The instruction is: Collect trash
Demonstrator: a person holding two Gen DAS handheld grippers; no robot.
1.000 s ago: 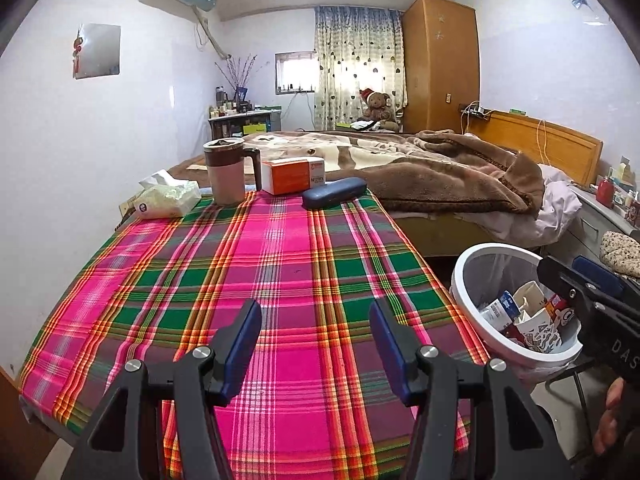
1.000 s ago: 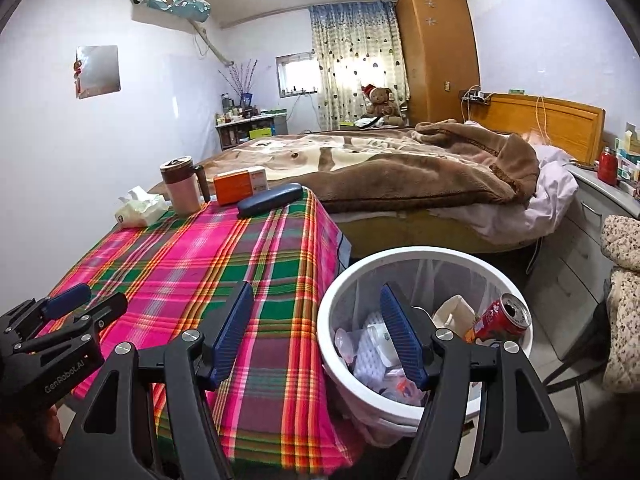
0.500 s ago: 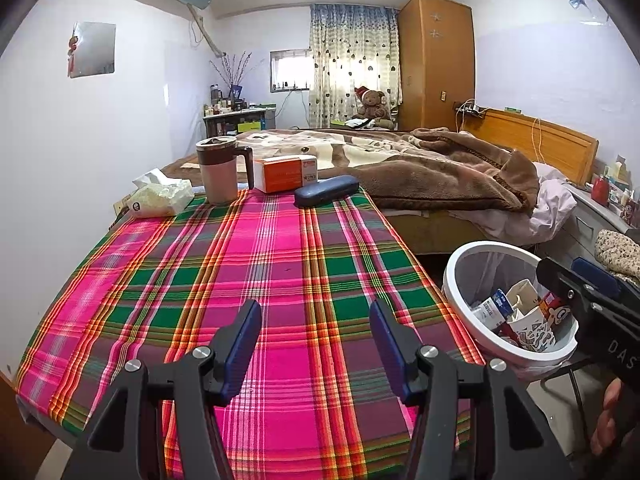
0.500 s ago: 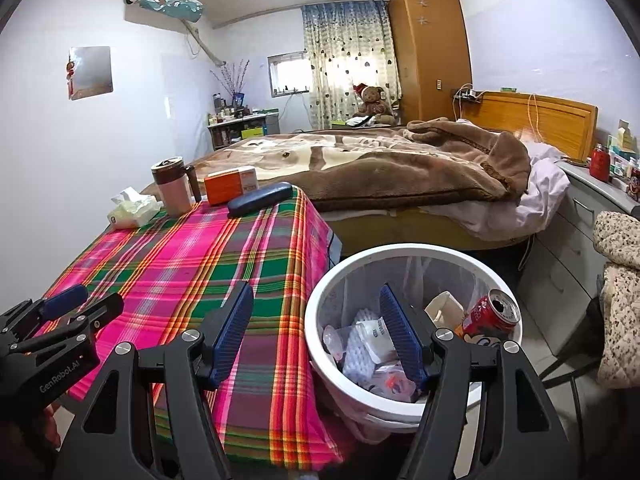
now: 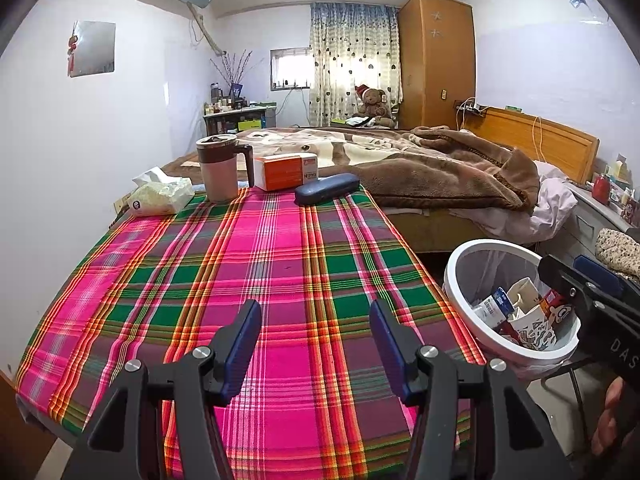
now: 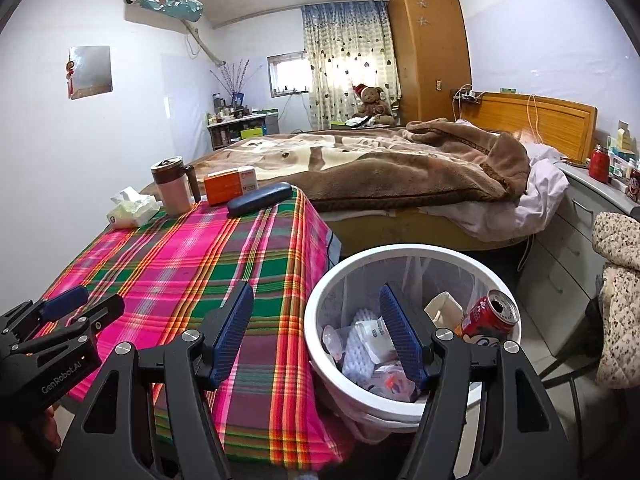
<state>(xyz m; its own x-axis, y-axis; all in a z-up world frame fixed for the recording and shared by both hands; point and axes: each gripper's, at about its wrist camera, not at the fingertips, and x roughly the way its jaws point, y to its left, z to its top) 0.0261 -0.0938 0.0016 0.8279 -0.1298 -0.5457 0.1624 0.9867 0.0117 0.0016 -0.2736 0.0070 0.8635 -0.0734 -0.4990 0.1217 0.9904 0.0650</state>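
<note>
White bin (image 6: 320, 344), one; plaid table holds four items; both tongs (image 5: 314, 344) (image 6: 316, 336) gape, empty.

Each hand-held gripper, left (image 5: 315, 338) and right (image 6: 316, 330), has black angular arms, silver screws and ribbed blue finger pads (image 5: 240, 336); white lettering marks the black bodies

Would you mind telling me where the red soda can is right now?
In the right wrist view, the red soda can lies tilted inside the white trash bin, against its right-hand rim, beside a cream paper cup.
</note>
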